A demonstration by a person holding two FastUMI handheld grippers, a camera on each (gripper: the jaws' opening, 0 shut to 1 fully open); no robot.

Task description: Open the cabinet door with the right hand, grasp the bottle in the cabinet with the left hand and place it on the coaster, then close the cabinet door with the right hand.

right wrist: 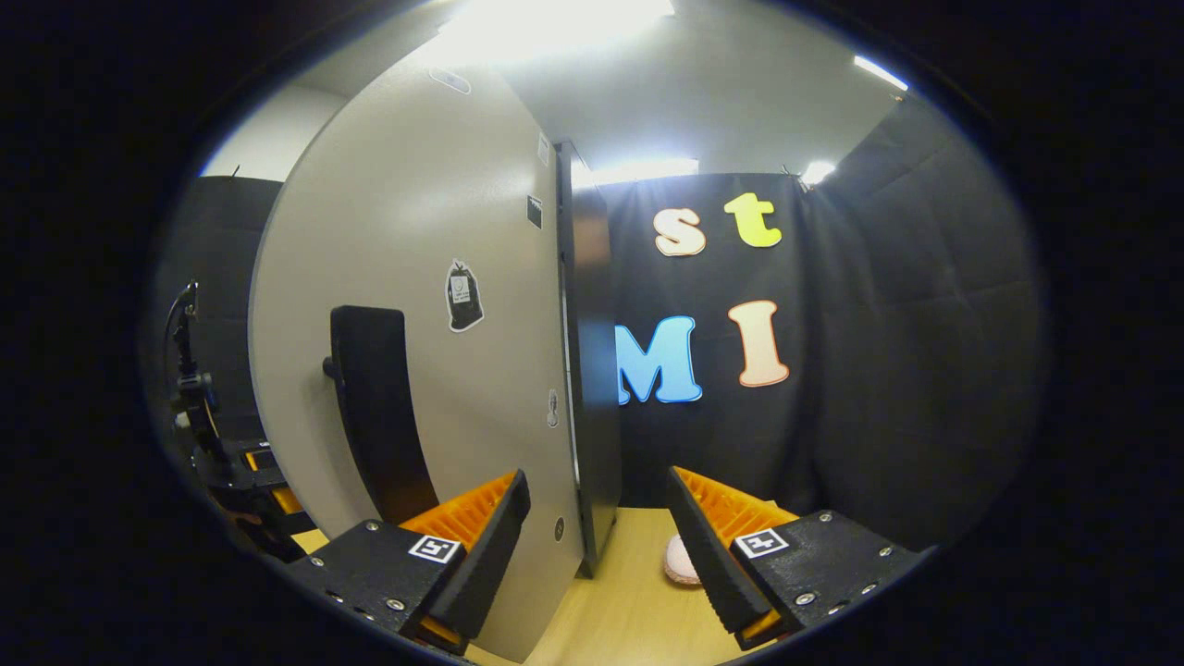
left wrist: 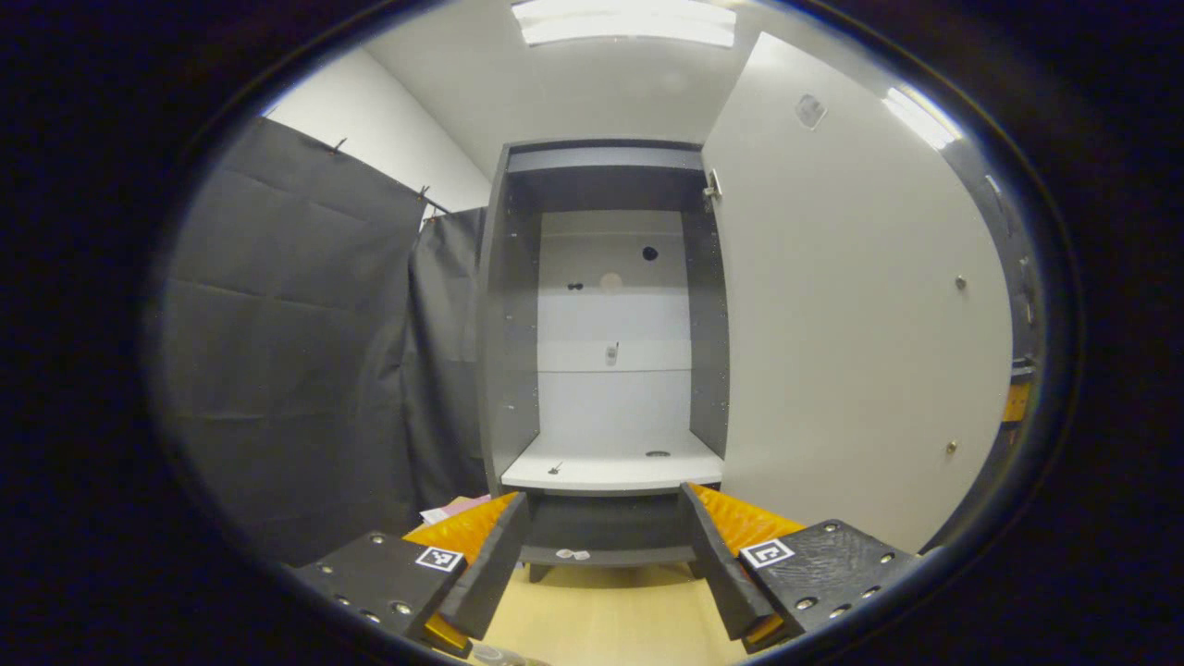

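The grey cabinet [left wrist: 507, 324] stands open straight ahead in the left gripper view, its pale door [left wrist: 851, 324] swung out to the right. Its white shelf [left wrist: 610, 472] bears two small dark spots. My left gripper [left wrist: 606, 518] is open just in front of the shelf, nothing between its fingers. In the right gripper view the door's outer face [right wrist: 416, 231] carries a black handle [right wrist: 375, 416]. My right gripper [right wrist: 597, 499] is open, with the door's free edge between its fingers, untouched. A pinkish round coaster [right wrist: 680, 561] lies on the wooden table by the right finger.
Black cloth [left wrist: 296, 351] hangs left of the cabinet, with pink paper [left wrist: 460, 506] at its foot. The wooden tabletop [left wrist: 610, 610] runs under the cabinet's feet. A dark stand with orange parts [right wrist: 199, 407] stands beyond the door at the far left.
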